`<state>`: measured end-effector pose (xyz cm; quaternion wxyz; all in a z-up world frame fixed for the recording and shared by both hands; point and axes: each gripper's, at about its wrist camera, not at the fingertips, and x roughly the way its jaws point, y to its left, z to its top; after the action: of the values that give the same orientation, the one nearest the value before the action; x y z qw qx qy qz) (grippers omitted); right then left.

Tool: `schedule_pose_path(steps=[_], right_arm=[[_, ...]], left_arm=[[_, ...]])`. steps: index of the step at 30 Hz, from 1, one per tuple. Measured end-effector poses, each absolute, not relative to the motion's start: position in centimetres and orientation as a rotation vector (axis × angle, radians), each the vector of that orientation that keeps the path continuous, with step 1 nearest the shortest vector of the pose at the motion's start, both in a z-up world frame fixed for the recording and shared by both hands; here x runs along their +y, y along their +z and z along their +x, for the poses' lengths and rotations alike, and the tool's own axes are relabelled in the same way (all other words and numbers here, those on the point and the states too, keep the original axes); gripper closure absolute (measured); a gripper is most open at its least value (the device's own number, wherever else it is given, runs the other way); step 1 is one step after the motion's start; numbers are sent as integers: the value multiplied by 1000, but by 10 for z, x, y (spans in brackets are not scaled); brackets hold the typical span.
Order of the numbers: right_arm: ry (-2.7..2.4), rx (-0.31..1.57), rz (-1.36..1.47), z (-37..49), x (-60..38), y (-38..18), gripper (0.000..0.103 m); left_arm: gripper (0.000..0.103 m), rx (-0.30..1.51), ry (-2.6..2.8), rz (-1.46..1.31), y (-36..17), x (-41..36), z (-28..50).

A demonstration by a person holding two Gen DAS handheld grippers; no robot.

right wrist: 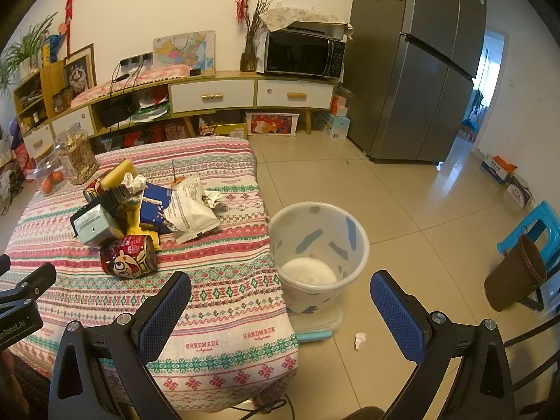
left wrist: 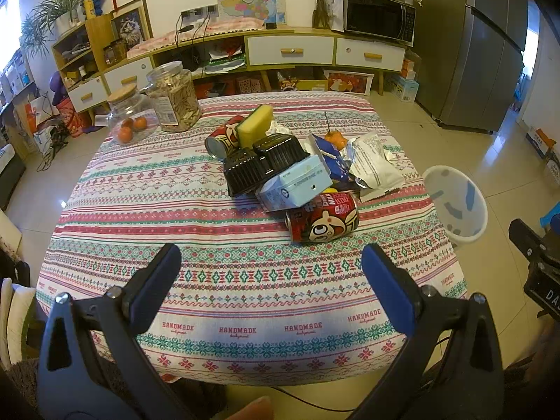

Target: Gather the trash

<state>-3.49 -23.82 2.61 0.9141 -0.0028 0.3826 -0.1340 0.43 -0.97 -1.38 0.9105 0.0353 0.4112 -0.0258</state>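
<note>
A pile of trash lies mid-table: a red can [left wrist: 322,217] [right wrist: 128,256] nearest me, a pale blue carton [left wrist: 295,184] [right wrist: 93,225], black plastic trays [left wrist: 262,162], a second red can [left wrist: 222,140], a yellow sponge [left wrist: 255,120], a blue wrapper [left wrist: 327,155] [right wrist: 154,204] and a silver snack bag [left wrist: 372,164] [right wrist: 190,210]. A white bin [left wrist: 456,203] [right wrist: 316,255] stands on the floor by the table's right edge. My left gripper [left wrist: 271,262] is open and empty above the table's near part. My right gripper [right wrist: 280,288] is open and empty, over the table corner and the bin.
Two glass jars [left wrist: 173,96] [left wrist: 131,115] stand at the table's far left corner. A paper scrap [right wrist: 359,340] lies on the floor near the bin. A brown bin [right wrist: 514,276] leans on a blue stool [right wrist: 537,220] to the right. A sideboard and fridge [right wrist: 416,70] stand behind.
</note>
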Motion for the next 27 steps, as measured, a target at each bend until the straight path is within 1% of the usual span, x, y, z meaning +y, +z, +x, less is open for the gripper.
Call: schedule_pose_path(steps=[27], right_arm=[[-282,787,-8,-33,-237,22,0]], left_arm=[[1,858,-65,69,-14,-12,3]])
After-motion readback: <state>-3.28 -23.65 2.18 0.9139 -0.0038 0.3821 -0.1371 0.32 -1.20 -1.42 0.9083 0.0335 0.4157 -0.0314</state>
